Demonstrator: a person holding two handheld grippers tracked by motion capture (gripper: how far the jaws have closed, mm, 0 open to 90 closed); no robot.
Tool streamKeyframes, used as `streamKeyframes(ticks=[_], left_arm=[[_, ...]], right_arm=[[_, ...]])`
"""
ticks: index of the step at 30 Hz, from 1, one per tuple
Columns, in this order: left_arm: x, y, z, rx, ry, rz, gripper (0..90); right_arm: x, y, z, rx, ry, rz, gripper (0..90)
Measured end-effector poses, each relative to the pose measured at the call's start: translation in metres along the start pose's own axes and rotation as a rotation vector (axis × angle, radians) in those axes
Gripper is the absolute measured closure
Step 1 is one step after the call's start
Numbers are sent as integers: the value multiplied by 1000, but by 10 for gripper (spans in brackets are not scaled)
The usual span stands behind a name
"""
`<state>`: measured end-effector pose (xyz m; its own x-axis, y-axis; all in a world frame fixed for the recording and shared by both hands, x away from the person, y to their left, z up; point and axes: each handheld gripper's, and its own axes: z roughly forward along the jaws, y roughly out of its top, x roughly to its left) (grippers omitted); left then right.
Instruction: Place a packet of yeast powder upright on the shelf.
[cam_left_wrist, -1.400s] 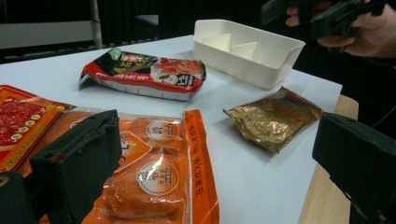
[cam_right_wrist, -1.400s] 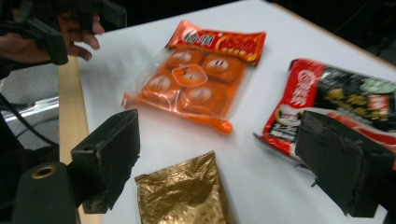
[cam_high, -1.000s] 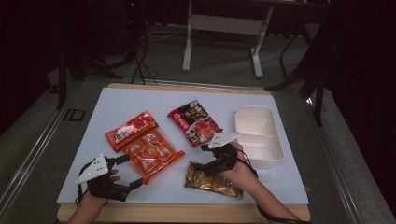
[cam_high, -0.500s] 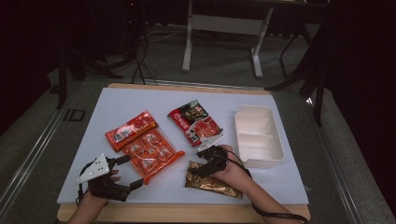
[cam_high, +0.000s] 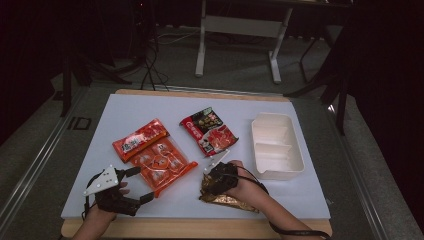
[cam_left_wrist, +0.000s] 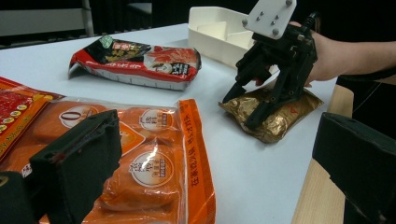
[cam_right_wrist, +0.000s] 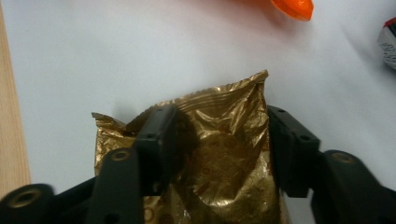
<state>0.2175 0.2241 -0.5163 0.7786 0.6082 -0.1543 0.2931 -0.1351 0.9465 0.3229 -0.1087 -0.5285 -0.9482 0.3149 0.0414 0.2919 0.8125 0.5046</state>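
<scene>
A crinkled gold packet (cam_high: 231, 201) (cam_left_wrist: 280, 122) (cam_right_wrist: 224, 158) lies near the table's front edge, right of centre. My right gripper (cam_high: 211, 189) (cam_left_wrist: 240, 112) (cam_right_wrist: 222, 121) points down onto its near end. Its jaws have just been closing, and their pads now press the bunched foil from both sides. My left gripper (cam_high: 144, 183) (cam_left_wrist: 215, 140) rests low at the front left, open, with nothing between its jaws. It faces a flat orange packet of round snacks (cam_high: 162, 165) (cam_left_wrist: 140, 163).
A red-orange packet (cam_high: 140, 140) (cam_left_wrist: 14, 107) lies behind the orange one. A red and dark packet (cam_high: 209, 130) (cam_left_wrist: 140, 58) sits mid-table. A white two-compartment tray (cam_high: 274, 118) (cam_left_wrist: 210, 28) stands at the right. The wooden table edge (cam_high: 200, 227) runs along the front.
My right gripper has come down from above the table's middle onto the gold packet, and its jaws have narrowed around the foil. The left gripper has stayed put.
</scene>
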Motion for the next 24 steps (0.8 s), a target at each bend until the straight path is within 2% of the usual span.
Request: streamKeyframes(ticks=[3,5,7,11,15,16,24], left_arm=[[-1,0,0,2,1,1,14],[-1,0,0,2,1,0,14],[0,0,1,4,2,-2,14],[0,0,1,9,1,1,14],[0,0,1,10,2,3,14],[0,0,1,10,2,4,14],[0,-1,1,13,4,5,14]], right_arm=[[3,1,0,15,-16,-30,563],[4,1,0,15,-17,-30,591],[4,3,-1,26,-20,-27,728],[0,5,-1,37,-18,-7,814],[-2,5,-2,32,-13,9,864],[-3,4,-4,21,-3,26,871],[-8,4,-29,-74,17,64,887]])
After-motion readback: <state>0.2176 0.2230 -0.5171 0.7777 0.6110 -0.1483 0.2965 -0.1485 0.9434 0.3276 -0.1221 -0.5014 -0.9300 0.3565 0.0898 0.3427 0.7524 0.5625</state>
